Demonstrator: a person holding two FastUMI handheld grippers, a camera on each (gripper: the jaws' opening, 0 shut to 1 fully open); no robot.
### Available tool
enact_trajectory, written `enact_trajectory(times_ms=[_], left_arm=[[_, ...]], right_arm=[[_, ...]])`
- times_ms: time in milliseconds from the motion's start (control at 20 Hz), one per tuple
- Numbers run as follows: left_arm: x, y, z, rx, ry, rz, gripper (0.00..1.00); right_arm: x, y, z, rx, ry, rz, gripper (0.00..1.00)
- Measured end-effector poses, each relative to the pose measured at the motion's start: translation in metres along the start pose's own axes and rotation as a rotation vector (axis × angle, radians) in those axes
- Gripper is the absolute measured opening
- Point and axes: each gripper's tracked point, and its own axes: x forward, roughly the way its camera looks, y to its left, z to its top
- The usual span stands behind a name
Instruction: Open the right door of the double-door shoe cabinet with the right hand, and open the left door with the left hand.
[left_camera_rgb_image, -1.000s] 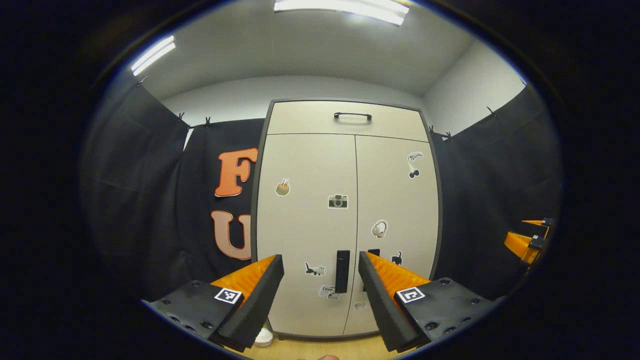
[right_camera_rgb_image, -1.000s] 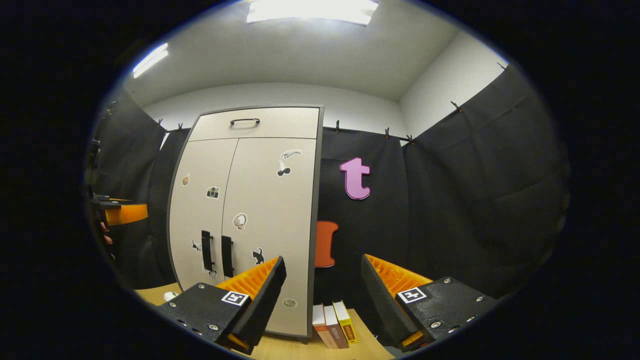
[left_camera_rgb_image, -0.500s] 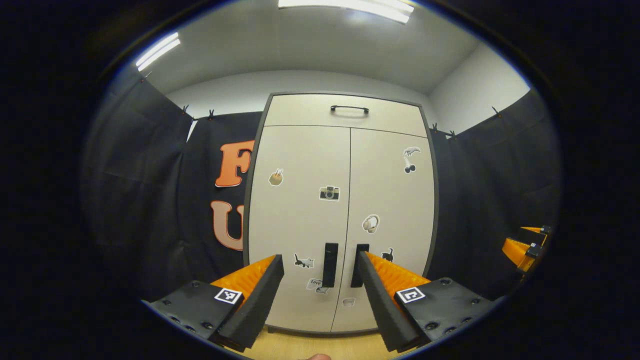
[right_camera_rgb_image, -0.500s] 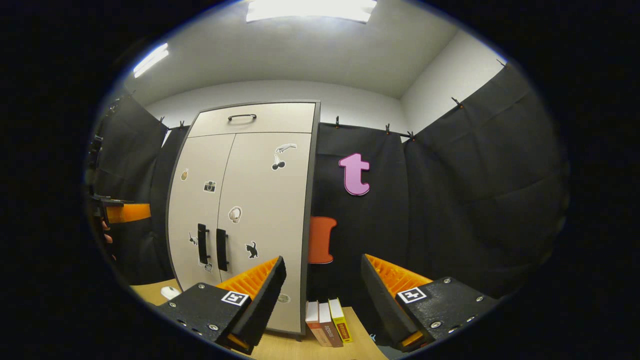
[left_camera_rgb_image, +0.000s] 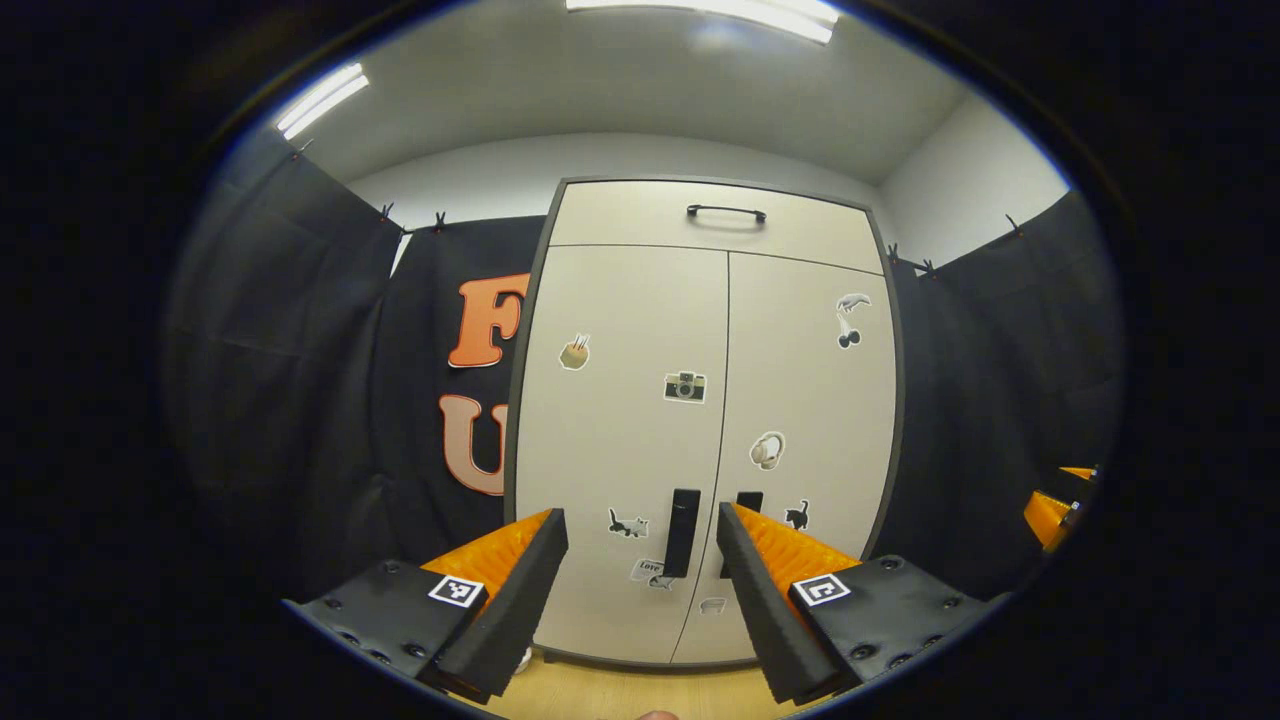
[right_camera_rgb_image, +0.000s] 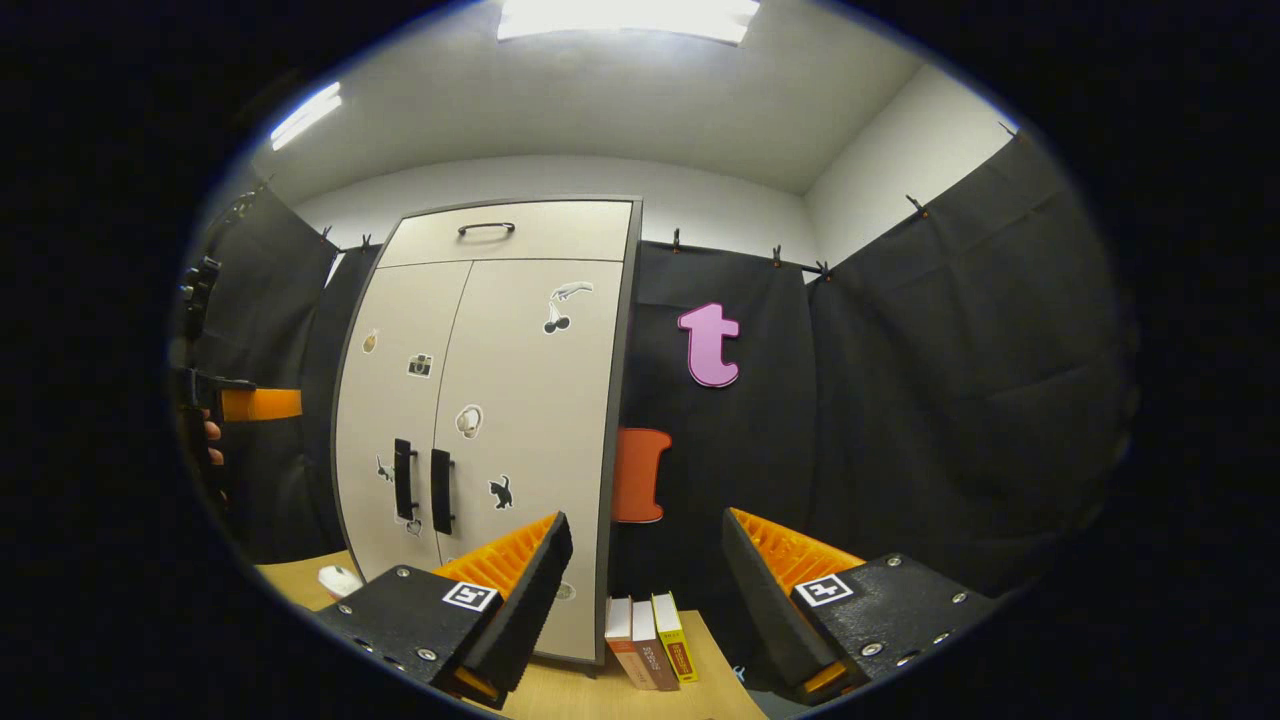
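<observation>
The pale double-door shoe cabinet (left_camera_rgb_image: 640, 330) stands straight ahead in the left gripper view with both doors shut. The left door's dark handle (left_camera_rgb_image: 683, 532) shows between my left gripper's fingers, well beyond them. The right door's handle (left_camera_rgb_image: 748, 500) peeks above the right finger. My left gripper (left_camera_rgb_image: 640, 540) is open and holds nothing. In the right gripper view the cabinet (right_camera_rgb_image: 520, 400) stands to the left, with its two handles (right_camera_rgb_image: 422, 480) side by side. My right gripper (right_camera_rgb_image: 645, 545) is open and empty, pointing at the black cloth right of the cabinet.
A drawer with a dark handle (left_camera_rgb_image: 726, 211) tops the cabinet. Three books (right_camera_rgb_image: 648, 652) stand on the wooden surface (right_camera_rgb_image: 600, 695) right of the cabinet. A small white object (right_camera_rgb_image: 338, 579) lies at the cabinet's left foot. Black cloth walls surround the booth. The other gripper (right_camera_rgb_image: 240, 405) shows at the far left.
The left gripper view has swung back slightly, so the cabinet sits a little more to the right. The right gripper view has barely shifted. Both grippers stay open.
</observation>
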Motion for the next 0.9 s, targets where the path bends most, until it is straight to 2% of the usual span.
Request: enact_trajectory(times_ms=[150,350,550,900], left_arm=[[0.007,0.006,0.007,0.042,-0.025,-0.034,0.96],[0.012,0.020,-0.005,0.046,-0.021,-0.060,0.96],[0.018,0.047,-0.016,0.057,-0.011,-0.049,0.95],[0.030,0.098,-0.032,0.079,0.001,0.000,0.96]], right_arm=[[0.005,0.011,-0.001,0.021,0.009,-0.031,0.93],[0.014,0.035,-0.004,0.026,0.027,-0.029,0.92],[0.030,0.061,-0.011,0.018,0.046,-0.017,0.92],[0.084,0.144,-0.026,0.060,0.092,0.088,0.92]])
